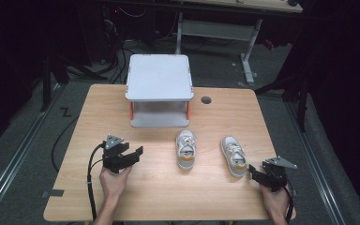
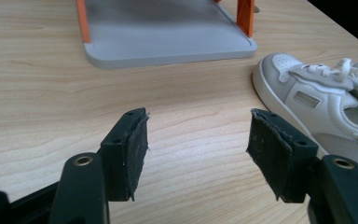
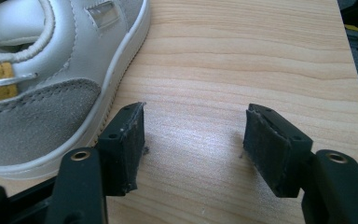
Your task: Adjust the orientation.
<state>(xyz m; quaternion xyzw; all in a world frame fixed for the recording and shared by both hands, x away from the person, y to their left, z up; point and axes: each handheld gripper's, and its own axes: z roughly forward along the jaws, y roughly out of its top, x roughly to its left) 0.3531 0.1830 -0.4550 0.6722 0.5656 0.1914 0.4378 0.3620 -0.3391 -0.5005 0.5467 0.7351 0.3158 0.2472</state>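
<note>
Two small white and grey sneakers stand side by side on the wooden table (image 1: pixel 168 192), toes pointing away. My left gripper (image 1: pixel 138 154) rests at the left and points toward the left sneaker (image 1: pixel 186 149). In the left gripper view its jaws (image 2: pixel 198 126) are open over bare wood, and that sneaker (image 2: pixel 317 98) lies ahead to the right. Just behind the heel of the right sneaker (image 1: pixel 233 155) is my right gripper (image 1: pixel 253 172). The right gripper view shows open jaws (image 3: pixel 196 116) with nothing between them, the sneaker's heel (image 3: pixel 51 79) just left of the left pad.
A grey two-level shelf (image 1: pixel 159 77) with orange posts stands at the back middle of the table; its lower deck (image 2: pixel 168 42) lies ahead in the left gripper view. A round cable hole (image 1: pixel 206 100) sits right of it. Desk legs and cables lie beyond the table.
</note>
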